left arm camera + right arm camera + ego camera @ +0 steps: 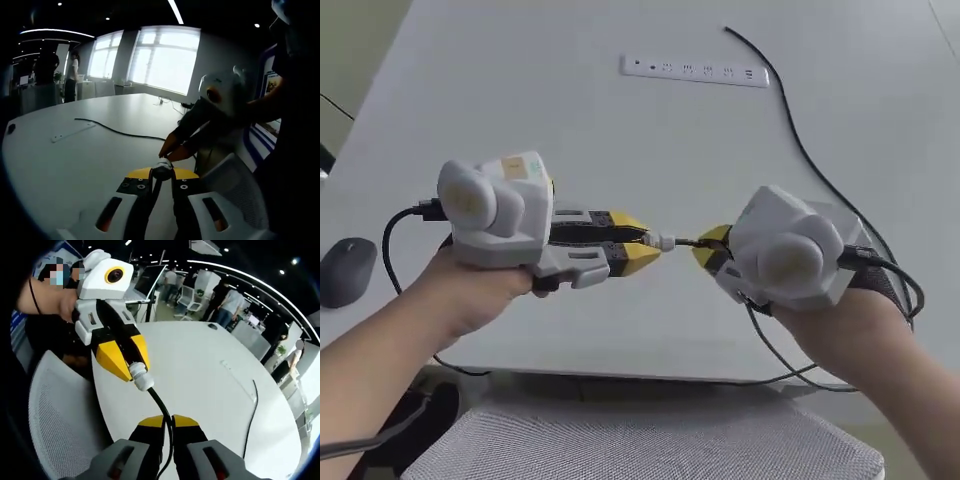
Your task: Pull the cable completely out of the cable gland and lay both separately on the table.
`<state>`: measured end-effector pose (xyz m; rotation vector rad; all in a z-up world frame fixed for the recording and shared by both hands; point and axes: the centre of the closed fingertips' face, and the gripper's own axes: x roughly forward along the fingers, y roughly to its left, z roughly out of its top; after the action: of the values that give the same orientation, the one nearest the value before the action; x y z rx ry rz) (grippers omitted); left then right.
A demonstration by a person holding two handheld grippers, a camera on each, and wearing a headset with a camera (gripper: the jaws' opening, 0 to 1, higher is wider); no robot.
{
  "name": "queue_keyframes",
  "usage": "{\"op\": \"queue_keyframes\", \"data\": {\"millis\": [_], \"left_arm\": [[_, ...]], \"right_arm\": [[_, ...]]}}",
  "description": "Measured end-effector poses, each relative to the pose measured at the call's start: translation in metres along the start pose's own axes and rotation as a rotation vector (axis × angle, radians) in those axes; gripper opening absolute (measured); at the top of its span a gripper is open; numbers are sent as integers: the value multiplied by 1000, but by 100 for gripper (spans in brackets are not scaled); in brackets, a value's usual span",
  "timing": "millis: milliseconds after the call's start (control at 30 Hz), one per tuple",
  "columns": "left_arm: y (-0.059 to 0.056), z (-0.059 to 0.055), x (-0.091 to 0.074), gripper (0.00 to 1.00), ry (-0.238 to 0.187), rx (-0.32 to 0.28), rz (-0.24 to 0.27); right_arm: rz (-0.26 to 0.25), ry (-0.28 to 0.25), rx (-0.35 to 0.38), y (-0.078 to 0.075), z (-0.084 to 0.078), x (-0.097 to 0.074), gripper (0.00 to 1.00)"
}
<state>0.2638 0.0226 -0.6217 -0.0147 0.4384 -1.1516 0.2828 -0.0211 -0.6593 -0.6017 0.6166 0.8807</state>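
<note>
The left gripper [642,246] is clenched on the white cable gland [141,377], and the right gripper [168,422] grips the black cable [159,399] just beside it. Cable and gland are joined, held above the near edge of the table [620,140] (a power strip [695,70] lies farther back).

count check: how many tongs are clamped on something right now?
2. The left tongs hold the cable gland above the table's near edge. The right tongs face them and pinch the cable beside the gland, the cable not yet pulled out.
</note>
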Motion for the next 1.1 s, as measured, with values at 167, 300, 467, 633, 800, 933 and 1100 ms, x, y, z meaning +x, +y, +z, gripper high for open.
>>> {"op": "queue_keyframes", "data": {"millis": [167, 300, 467, 633, 800, 933, 1100], "left_arm": [[0, -1, -1, 15, 2, -1, 1], [-1, 0, 0, 15, -1, -1, 0], [-2, 2, 3, 15, -9, 2, -2], [-3, 2, 6, 15, -3, 5, -7], [-3, 0, 6, 15, 2, 4, -8], [-3, 1, 6, 15, -1, 2, -9], [-1, 2, 5, 15, -1, 1, -8]], "right_arm": [[-17, 35, 114, -13, -24, 3, 0], [-4, 34, 287, -20, -37, 5, 0], [18, 58, 474, -22, -55, 9, 0], [19, 94, 605, -23, -75, 15, 0], [12, 117, 639, -22, -80, 17, 0], [10, 119, 646, -20, -78, 17, 0], [17, 117, 636, -18, -76, 17, 0]]}}
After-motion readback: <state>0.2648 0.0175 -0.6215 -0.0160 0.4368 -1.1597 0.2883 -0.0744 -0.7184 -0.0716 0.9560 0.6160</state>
